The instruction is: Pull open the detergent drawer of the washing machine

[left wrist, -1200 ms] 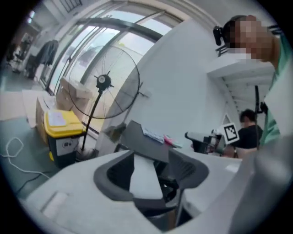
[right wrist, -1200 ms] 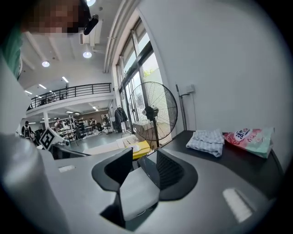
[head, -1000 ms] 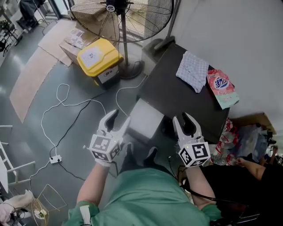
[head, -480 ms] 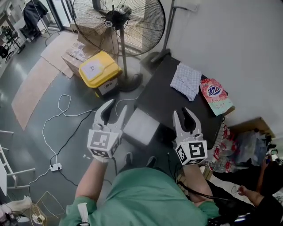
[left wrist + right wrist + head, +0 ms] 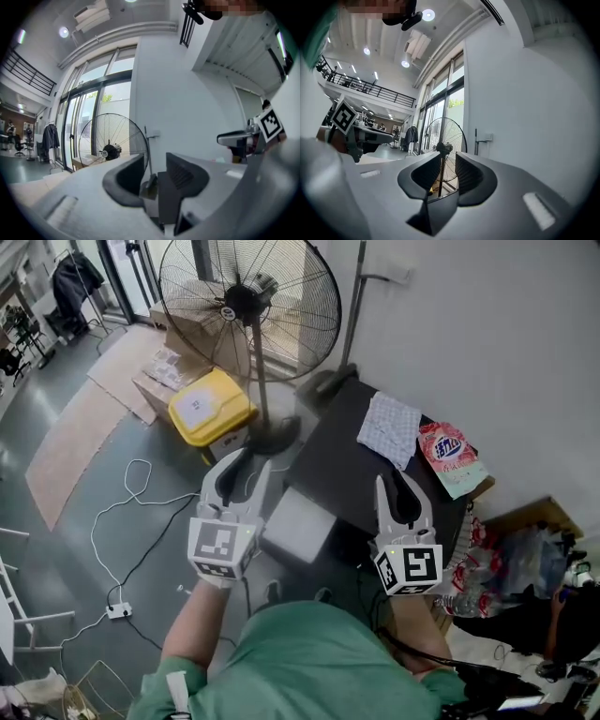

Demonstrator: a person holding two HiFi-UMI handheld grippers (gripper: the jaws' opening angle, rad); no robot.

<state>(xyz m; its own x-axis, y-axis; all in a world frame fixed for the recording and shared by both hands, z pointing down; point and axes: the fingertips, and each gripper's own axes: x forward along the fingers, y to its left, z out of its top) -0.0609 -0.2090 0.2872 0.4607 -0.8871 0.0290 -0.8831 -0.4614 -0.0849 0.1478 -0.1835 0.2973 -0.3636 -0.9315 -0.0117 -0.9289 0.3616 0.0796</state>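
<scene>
The washing machine is sitting at the centre-right of the head view, against the white wall, showing its dark top. A checked cloth and a pink detergent bag are lying on that top, side by side toward the upper right. A pale grey box-shaped part is jutting out at the machine's lower-left edge – I cannot tell whether this is the detergent drawer.

The left gripper is hovering at the centre-left, over the floor just left of the machine. Its jaws are closing, with a narrow gap between them and nothing in it. The right gripper is hanging over the machine's lower edge. Its jaws are closing too – a slim gap, nothing held. Both are pointing toward the top of the frame.

A large pedestal fan is standing at the upper centre, with a yellow-lidded bin beside its pole. A white cable is trailing across the grey floor to a power strip at the lower left.
</scene>
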